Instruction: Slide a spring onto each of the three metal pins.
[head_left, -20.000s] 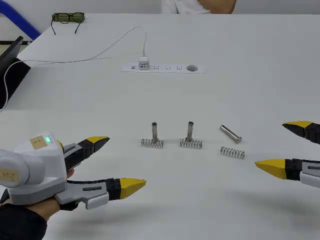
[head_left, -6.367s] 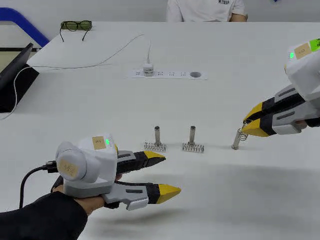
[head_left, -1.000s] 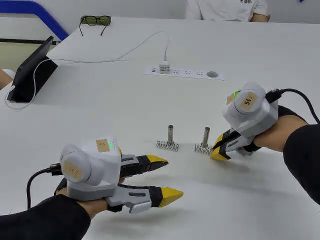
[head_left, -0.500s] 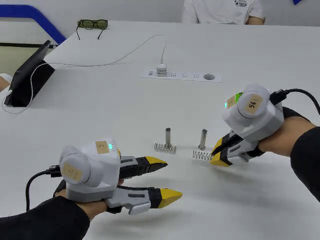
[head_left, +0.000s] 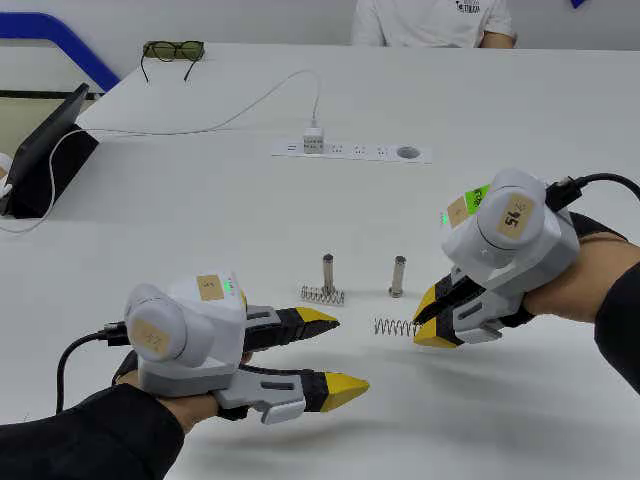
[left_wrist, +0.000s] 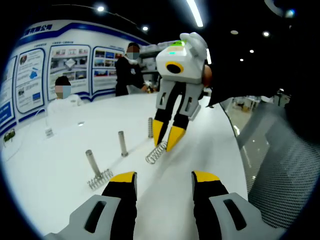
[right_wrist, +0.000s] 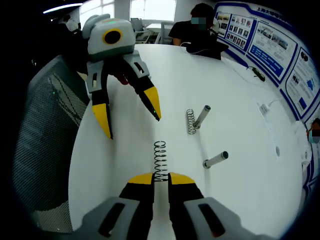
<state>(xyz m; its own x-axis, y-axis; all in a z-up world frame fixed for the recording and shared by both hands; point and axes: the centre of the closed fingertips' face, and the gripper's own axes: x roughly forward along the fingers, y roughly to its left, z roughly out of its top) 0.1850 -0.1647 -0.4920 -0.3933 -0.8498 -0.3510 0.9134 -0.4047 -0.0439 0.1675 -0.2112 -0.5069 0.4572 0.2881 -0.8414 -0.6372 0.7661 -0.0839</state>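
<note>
Drawn back from the foot of the middle pin (head_left: 398, 276) since half a second ago, the spring (head_left: 393, 326) now stretches sideways just in front of that pin, clear of it. It is a thin, silvery, open-wound coil, one end pinched between the nearly closed yellow tips of the right gripper (head_left: 418, 330). A second spring (head_left: 322, 295) lies left of the middle pin, at the foot of the left-hand pin (head_left: 328, 272). Further left and nearer, the left gripper (head_left: 350, 352) hovers with jaws spread wide, holding nothing.
</note>
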